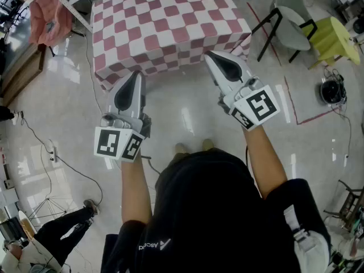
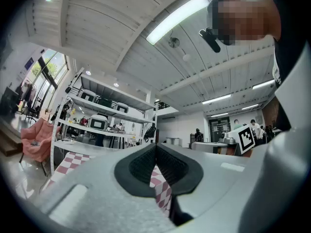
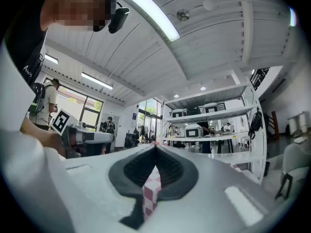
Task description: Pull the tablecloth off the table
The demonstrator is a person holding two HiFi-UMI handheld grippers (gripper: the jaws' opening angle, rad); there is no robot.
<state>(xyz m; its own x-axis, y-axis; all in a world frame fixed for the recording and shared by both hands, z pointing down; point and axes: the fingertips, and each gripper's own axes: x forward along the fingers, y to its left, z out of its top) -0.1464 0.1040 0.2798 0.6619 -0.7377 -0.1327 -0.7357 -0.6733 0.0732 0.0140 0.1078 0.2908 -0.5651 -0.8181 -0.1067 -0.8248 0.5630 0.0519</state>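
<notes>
A red-and-white checked tablecloth (image 1: 165,21) covers the table and hangs over its near side. My left gripper (image 1: 135,74) has its tips at the cloth's hanging near edge, left of centre. My right gripper (image 1: 209,54) meets the same edge further right. In the left gripper view the jaws (image 2: 156,147) are shut, with a strip of checked cloth (image 2: 160,186) between the black pads. The right gripper view shows the same: jaws (image 3: 155,147) shut, checked cloth (image 3: 150,188) hanging between the pads.
A grey chair with black legs (image 1: 293,16) and a yellow-green seat (image 1: 333,38) stand right of the table. A pink armchair (image 1: 48,16) sits at far left. A black round device (image 1: 331,90) and cables (image 1: 74,169) lie on the glossy floor. Another person's legs (image 1: 68,226) show lower left.
</notes>
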